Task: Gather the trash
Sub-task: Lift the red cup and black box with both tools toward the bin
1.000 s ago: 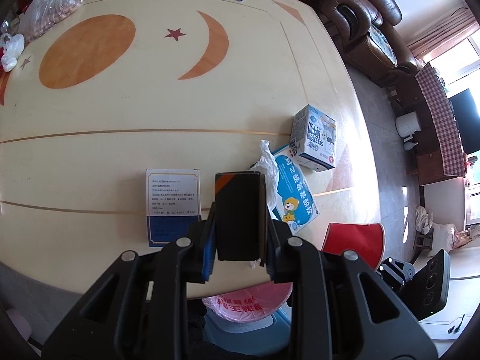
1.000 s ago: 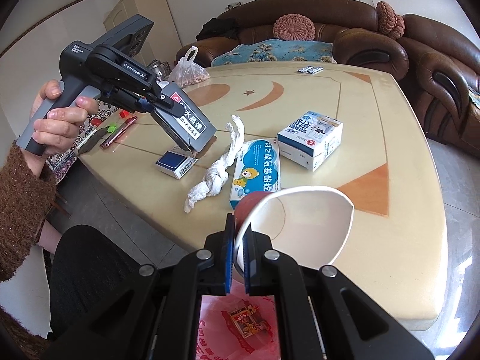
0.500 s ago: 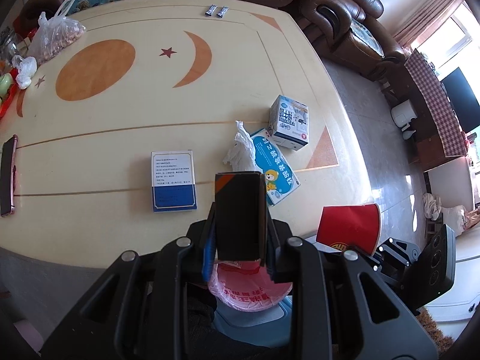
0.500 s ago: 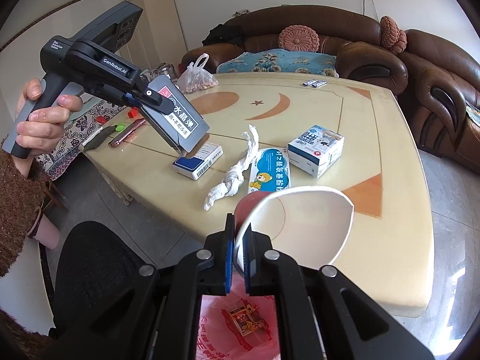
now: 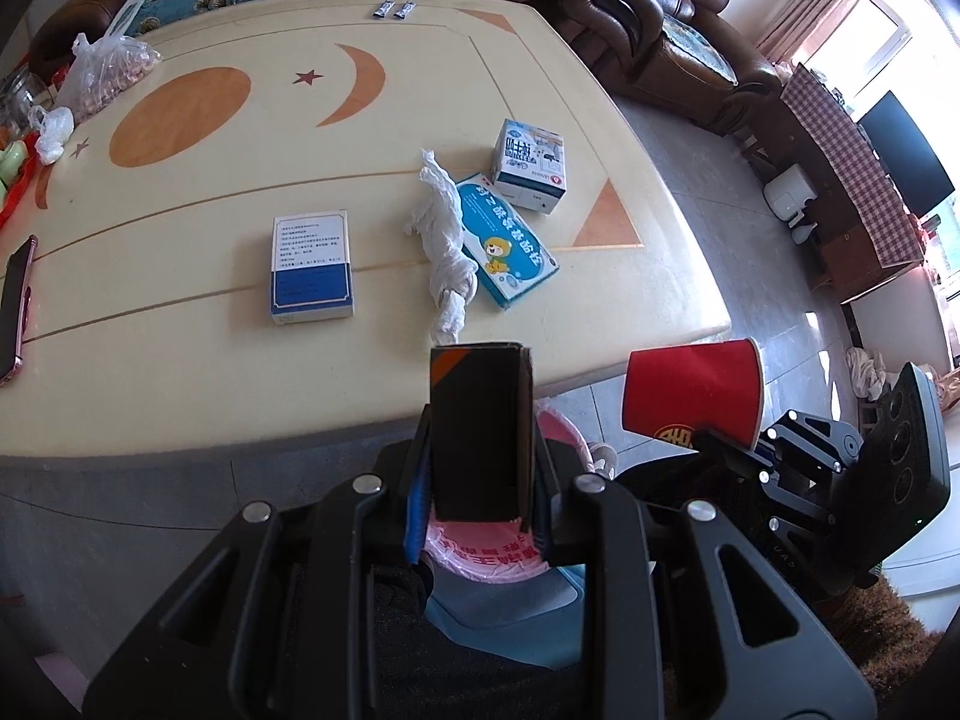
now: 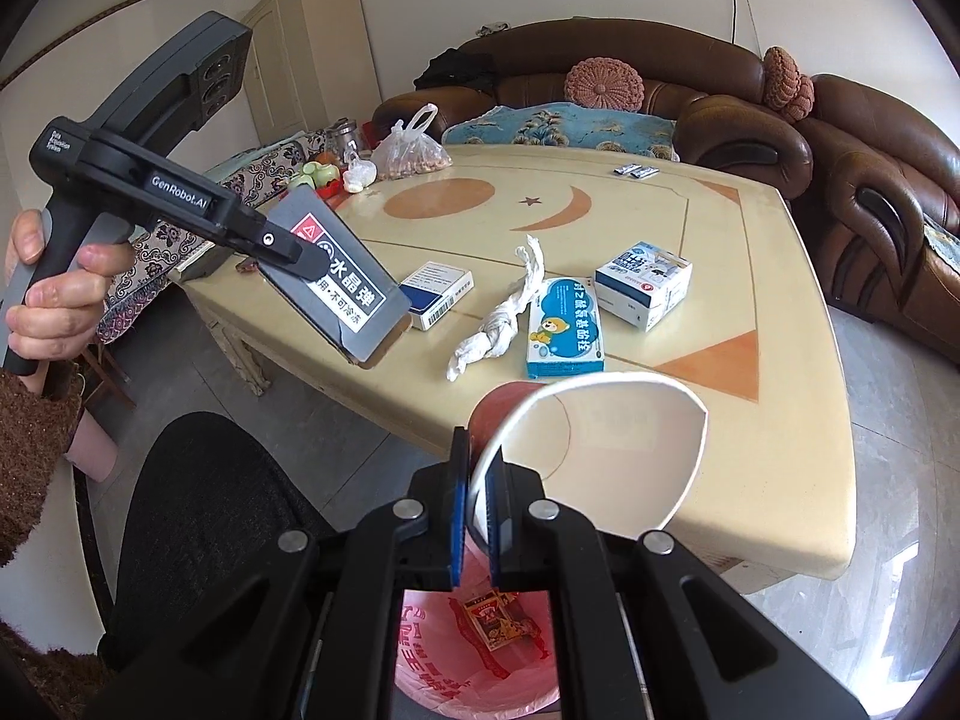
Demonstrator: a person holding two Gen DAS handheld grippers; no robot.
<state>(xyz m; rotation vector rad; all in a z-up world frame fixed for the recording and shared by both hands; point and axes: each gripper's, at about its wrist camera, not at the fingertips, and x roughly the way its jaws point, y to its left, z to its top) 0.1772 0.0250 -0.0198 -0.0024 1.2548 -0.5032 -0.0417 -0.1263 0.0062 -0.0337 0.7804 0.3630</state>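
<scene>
My left gripper (image 5: 480, 480) is shut on a dark grey box (image 5: 480, 432), held in the air off the table's near edge, above a bin lined with a pink bag (image 5: 486, 558). The same box shows in the right wrist view (image 6: 342, 294). My right gripper (image 6: 477, 516) is shut on the rim of a red paper cup (image 6: 600, 450), held over the pink bag (image 6: 480, 660), which has wrappers inside. On the table lie a blue-and-white box (image 5: 311, 267), a twisted white tissue (image 5: 444, 240), a blue bear box (image 5: 504, 240) and a small white-blue carton (image 5: 531, 165).
The cream table (image 5: 180, 360) also carries a phone (image 5: 15, 306) at its left edge, a bag of nuts (image 5: 105, 75) and two small sachets (image 5: 393, 10) at the far side. Brown sofas (image 6: 870, 192) stand behind and to the right.
My left gripper has pulled back from over the table toward the pink bag, still holding the dark box. The right gripper with the cup has stayed over the bag.
</scene>
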